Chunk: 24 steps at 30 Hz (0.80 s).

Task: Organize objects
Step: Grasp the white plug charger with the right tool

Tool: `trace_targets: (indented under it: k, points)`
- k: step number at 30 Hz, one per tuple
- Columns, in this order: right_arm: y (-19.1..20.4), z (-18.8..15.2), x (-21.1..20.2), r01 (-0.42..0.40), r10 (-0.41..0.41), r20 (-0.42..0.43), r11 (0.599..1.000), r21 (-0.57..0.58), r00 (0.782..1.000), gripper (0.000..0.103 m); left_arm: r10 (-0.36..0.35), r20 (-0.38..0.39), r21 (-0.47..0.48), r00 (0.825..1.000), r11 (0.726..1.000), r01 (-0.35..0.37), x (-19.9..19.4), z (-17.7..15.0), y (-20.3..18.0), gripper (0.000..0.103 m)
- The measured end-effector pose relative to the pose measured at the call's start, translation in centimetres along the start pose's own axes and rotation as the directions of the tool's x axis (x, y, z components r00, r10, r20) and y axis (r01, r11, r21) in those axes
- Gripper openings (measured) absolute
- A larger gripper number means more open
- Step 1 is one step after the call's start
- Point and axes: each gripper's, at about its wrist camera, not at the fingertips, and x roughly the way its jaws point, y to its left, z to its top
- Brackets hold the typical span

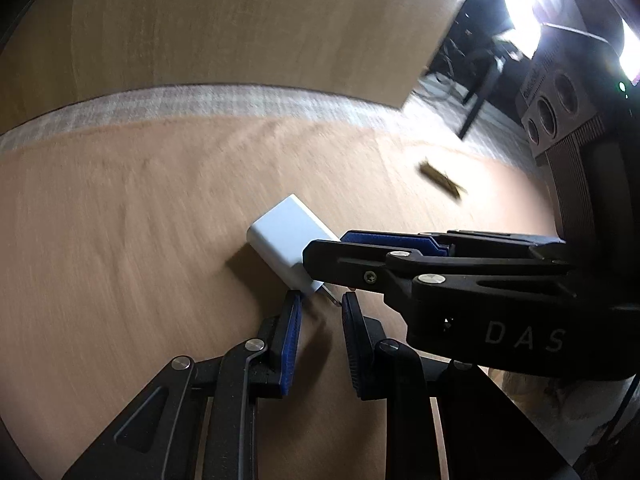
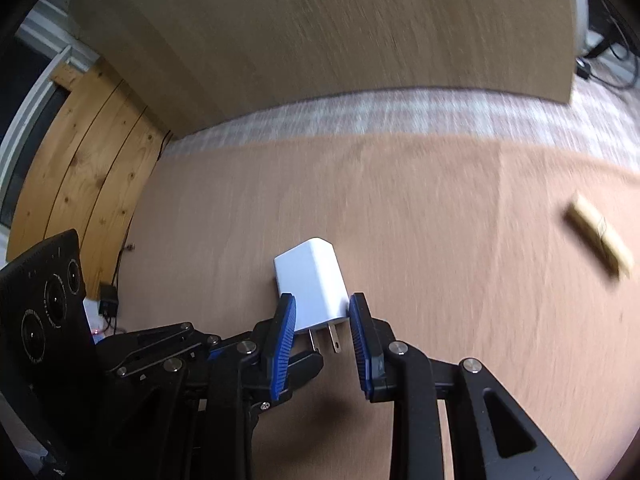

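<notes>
A white plug-in charger with two metal prongs is held between the blue pads of my right gripper, above the brown table. In the left wrist view the charger shows with the right gripper's fingers closed on its prong end. My left gripper is open and empty, just below the charger's prongs. A small wooden clothespin lies on the table to the right; it also shows in the left wrist view.
A light wooden board stands behind the table, with a strip of pale checked cloth along the table's back edge. Wooden planks and cables are at the left. A dark chair stands past the board.
</notes>
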Motion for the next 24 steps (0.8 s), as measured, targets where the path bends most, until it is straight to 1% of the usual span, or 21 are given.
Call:
trace_targets:
  k: [3, 9, 10, 12, 13, 15, 19, 24]
  points:
    - [0.0, -2.5, -0.7, 0.007, -0.007, -0.001, 1.000, 0.001, 1.000, 0.025, -0.002, -0.008, 0.028, 1.000, 1.000, 0.002, -0.4, -2.1, -1.4, 0.023]
    - [-0.6, -7.9, -2.3, -0.001, 0.001, -0.001, 0.999, 0.035, 1.000, 0.025, -0.005, -0.025, 0.049, 1.000, 0.999, 0.006, -1.2, -5.8, -3.8, 0.022]
    - [-0.8, -8.8, -2.6, -0.007, 0.008, -0.001, 0.999, 0.044, 1.000, 0.025, -0.011, -0.032, 0.056, 0.999, 0.998, 0.013, -1.3, -6.5, -4.3, 0.022]
    - [-1.3, -10.5, -3.3, -0.021, 0.021, -0.004, 0.998, 0.066, 1.000, 0.025, -0.002, -0.035, 0.084, 0.999, 0.996, 0.005, -1.9, -8.1, -5.2, 0.022]
    - [-1.5, -11.2, -3.6, -0.045, 0.045, -0.002, 0.997, 0.064, 0.999, 0.025, 0.001, -0.038, 0.098, 0.999, 0.995, 0.002, -2.1, -8.8, -5.8, 0.022]
    - [-1.9, -12.6, -4.3, -0.046, 0.047, -0.005, 0.996, 0.073, 0.999, 0.025, -0.009, -0.051, 0.110, 0.999, 0.994, 0.015, -2.6, -10.1, -6.9, 0.022]
    - [-2.5, -15.5, -5.8, -0.076, 0.077, -0.005, 0.991, 0.115, 0.997, 0.025, -0.032, -0.069, 0.142, 0.997, 0.989, 0.041, -3.9, -12.8, -8.9, 0.023]
    - [-2.1, -18.2, -6.9, -0.076, 0.080, -0.028, 0.992, 0.104, 0.996, 0.025, -0.050, -0.093, 0.164, 0.994, 0.984, 0.064, -5.1, -15.6, -11.0, 0.023]
